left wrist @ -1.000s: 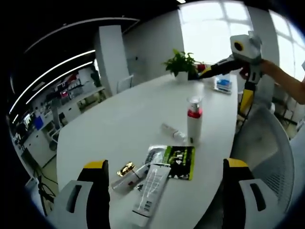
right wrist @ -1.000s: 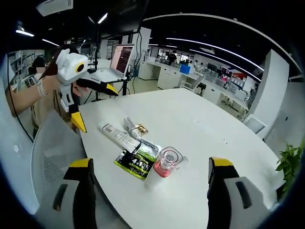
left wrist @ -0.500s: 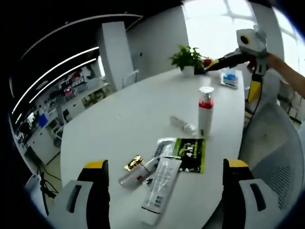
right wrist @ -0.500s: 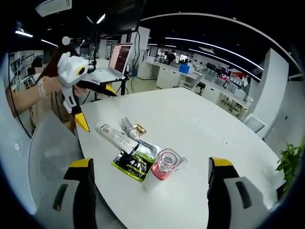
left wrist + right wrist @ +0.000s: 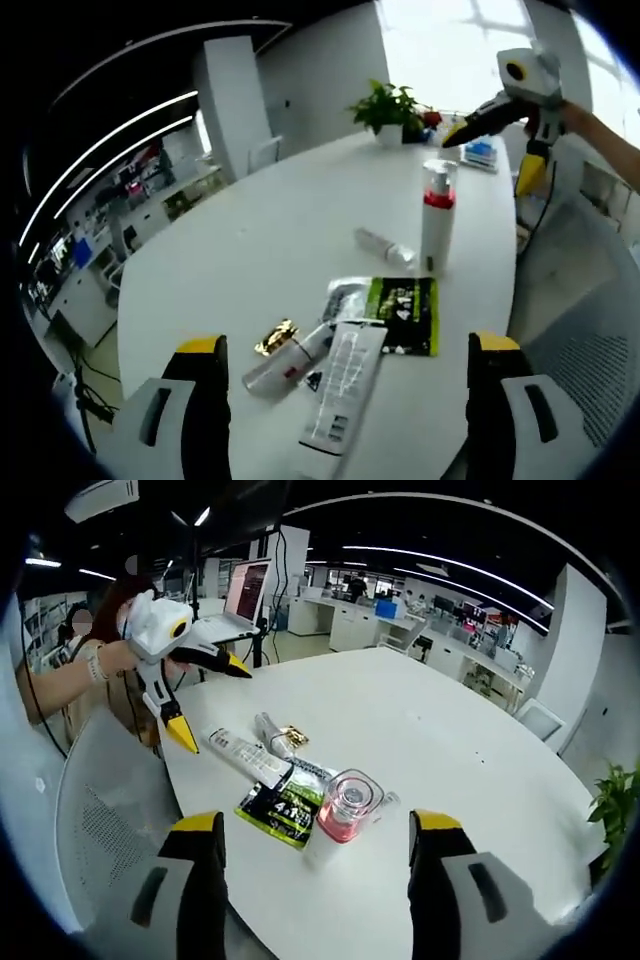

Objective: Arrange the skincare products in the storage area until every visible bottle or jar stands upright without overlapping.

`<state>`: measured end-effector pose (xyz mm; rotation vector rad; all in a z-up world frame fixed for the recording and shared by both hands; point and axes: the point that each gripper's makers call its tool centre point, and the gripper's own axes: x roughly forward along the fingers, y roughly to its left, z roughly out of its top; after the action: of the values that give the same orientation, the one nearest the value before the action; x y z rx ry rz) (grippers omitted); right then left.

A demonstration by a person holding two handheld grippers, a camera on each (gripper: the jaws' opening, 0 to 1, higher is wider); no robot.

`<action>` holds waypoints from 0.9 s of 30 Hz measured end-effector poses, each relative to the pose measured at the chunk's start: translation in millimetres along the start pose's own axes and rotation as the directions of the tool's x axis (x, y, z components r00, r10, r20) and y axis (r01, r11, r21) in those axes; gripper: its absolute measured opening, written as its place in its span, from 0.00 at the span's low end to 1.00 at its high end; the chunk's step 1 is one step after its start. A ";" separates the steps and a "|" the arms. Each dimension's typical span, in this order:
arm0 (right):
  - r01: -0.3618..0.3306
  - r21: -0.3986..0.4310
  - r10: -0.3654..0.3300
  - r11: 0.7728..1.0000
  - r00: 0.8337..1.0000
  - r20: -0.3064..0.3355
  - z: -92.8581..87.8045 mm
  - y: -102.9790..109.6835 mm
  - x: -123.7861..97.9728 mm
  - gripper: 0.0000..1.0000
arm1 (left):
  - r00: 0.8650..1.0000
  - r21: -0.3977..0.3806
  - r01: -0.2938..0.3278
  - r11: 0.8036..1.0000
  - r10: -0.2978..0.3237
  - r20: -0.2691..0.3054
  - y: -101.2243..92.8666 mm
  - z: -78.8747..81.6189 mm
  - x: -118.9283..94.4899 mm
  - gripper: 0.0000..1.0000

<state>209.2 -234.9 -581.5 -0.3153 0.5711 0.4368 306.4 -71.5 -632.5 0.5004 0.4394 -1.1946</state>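
On the white table (image 5: 250,240) an upright white bottle (image 5: 436,215) with a red band and clear cap stands beside a small clear bottle (image 5: 380,245) lying flat. Nearer me lie a green-black sachet (image 5: 400,315), a white tube (image 5: 345,385) and a gold-capped bottle (image 5: 280,360), all on their sides. My left gripper (image 5: 347,343) hovers open above the tube end. The right gripper (image 5: 318,822) is open, its jaws either side of the red-banded bottle (image 5: 345,810) seen from above, not touching it. Each gripper appears in the other's view, hand-held: left gripper (image 5: 212,705), right gripper (image 5: 490,152).
A potted plant (image 5: 385,110) and a blue item (image 5: 480,152) sit at the table's far end. A mesh chair (image 5: 580,330) stands at the table edge, chair (image 5: 100,810). An open laptop (image 5: 235,605) rests behind the person's hand. Desks fill the room beyond.
The right gripper's jaws stand a little closer together and its view has moved nearer the red-banded bottle. The left view has shifted slightly. The items on the table lie where they were.
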 end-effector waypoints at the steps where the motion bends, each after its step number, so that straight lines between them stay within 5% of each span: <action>1: 0.013 0.005 -0.013 1.000 1.000 0.014 1.0 -1.9 0.1 0.67 | 1.000 -0.001 0.010 1.000 -0.010 0.003 -0.7 -0.8 2.1 0.97; 18: 0.047 0.057 -0.047 0.997 0.999 0.001 -19.0 -10.0 -3.5 0.41 | 0.980 0.026 0.104 0.994 -0.098 -0.174 -5.6 -43.2 38.7 0.70; 27: 0.039 0.083 -0.039 0.996 0.999 0.007 -22.2 -10.7 -3.5 0.31 | 0.955 0.060 0.143 0.988 -0.122 -0.269 -4.5 -59.8 58.0 0.51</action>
<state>201.7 -254.1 -595.4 -0.2447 0.5718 0.3758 316.4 -82.2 -714.6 0.7132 0.6653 -1.2832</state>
